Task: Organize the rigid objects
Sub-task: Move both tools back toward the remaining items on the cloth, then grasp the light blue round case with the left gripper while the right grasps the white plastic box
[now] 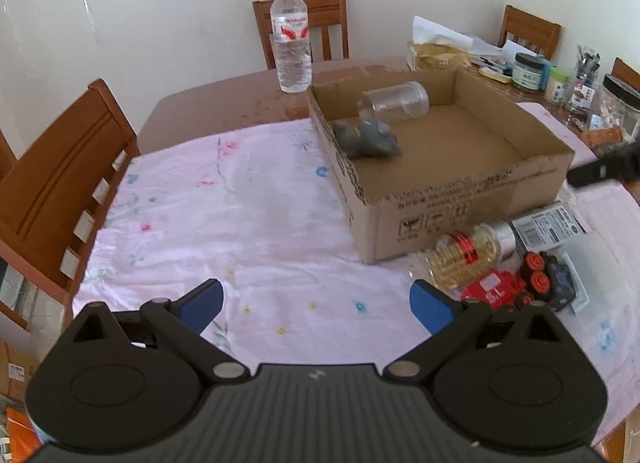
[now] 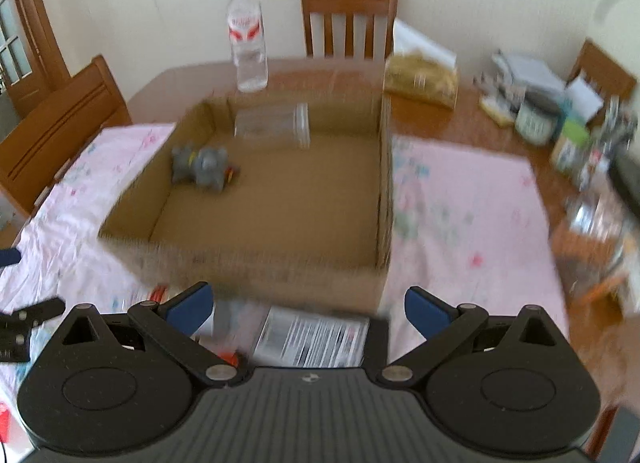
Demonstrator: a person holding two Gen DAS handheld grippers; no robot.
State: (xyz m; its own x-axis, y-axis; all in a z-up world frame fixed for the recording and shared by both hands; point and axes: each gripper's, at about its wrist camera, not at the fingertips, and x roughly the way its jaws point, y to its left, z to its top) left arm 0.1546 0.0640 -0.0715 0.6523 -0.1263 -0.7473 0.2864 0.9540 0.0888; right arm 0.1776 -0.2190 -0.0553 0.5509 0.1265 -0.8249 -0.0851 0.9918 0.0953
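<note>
the left gripper point(image 1: 316, 305) is hovering over the pink floral cloth point(image 1: 240, 203) with its blue-tipped fingers point(image 1: 206, 301) spread wide and nothing between them. ahead of it and to its right the open cardboard box point(image 1: 460, 211) is sitting on the cloth, and inside, near the far left corner, a grey toy figure point(image 1: 366, 139) is lying just beside a clear plastic jar point(image 1: 394, 100) tipped on its side. behind the box a water bottle point(image 1: 291, 37) is standing upright on the bare wooden table point(image 1: 224, 107). just right of the left gripper's right finger, in front of the box's near wall, a small glass bottle of yellow liquid point(image 1: 468, 253) is lying on its side, touching a red toy vehicle point(image 1: 494, 287) with a dark blue toy car point(image 1: 558, 279) beside it and a labelled packet point(image 1: 548, 225) further back.

the right gripper point(image 2: 308, 305) is hanging over that same packet point(image 2: 316, 337), its fingers parted and empty, the box point(image 2: 248, 263) directly ahead; this view is blurred.
</note>
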